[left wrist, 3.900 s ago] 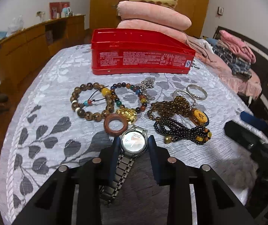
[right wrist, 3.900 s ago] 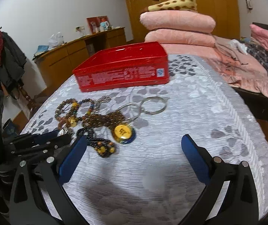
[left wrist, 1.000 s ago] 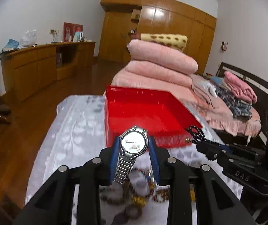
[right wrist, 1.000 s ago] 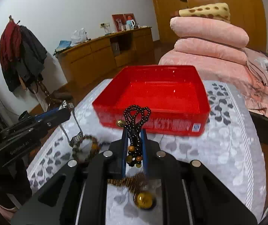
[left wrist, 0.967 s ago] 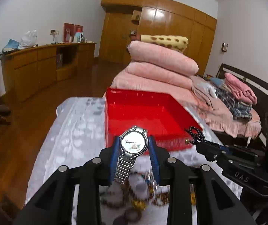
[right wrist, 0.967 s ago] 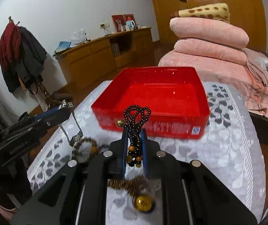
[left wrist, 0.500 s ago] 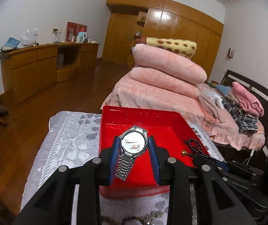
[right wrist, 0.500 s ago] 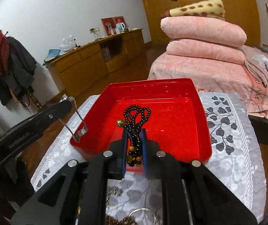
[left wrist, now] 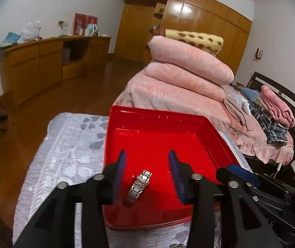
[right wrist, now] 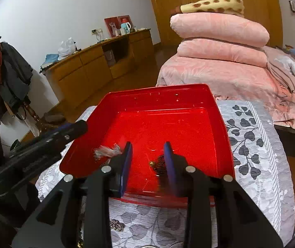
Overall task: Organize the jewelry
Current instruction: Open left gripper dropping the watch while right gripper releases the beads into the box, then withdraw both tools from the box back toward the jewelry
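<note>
A red tin box (left wrist: 168, 138) sits open on a tabletop (left wrist: 68, 157) covered with a grey leaf-patterned cloth, and both grippers hang over its near edge. The left gripper (left wrist: 147, 161) has just been opening; its blue pads stand apart and the silver wristwatch (left wrist: 138, 187) is below and between them, free of both pads, over the red floor of the box near the front left. In the right wrist view the watch (right wrist: 107, 152) shows only as a pale blur by the box's left wall. The right gripper (right wrist: 148, 152) has also just been opening; its jaws are parted and press on nothing, and the dark bead bracelet (right wrist: 160, 165) with a gold bead lies bunched on the box floor just beside the right pad. The rest of the box floor is bare. A few more jewelry pieces (right wrist: 116, 225) lie on the cloth in front of the box, partly hidden by the gripper arms.
</note>
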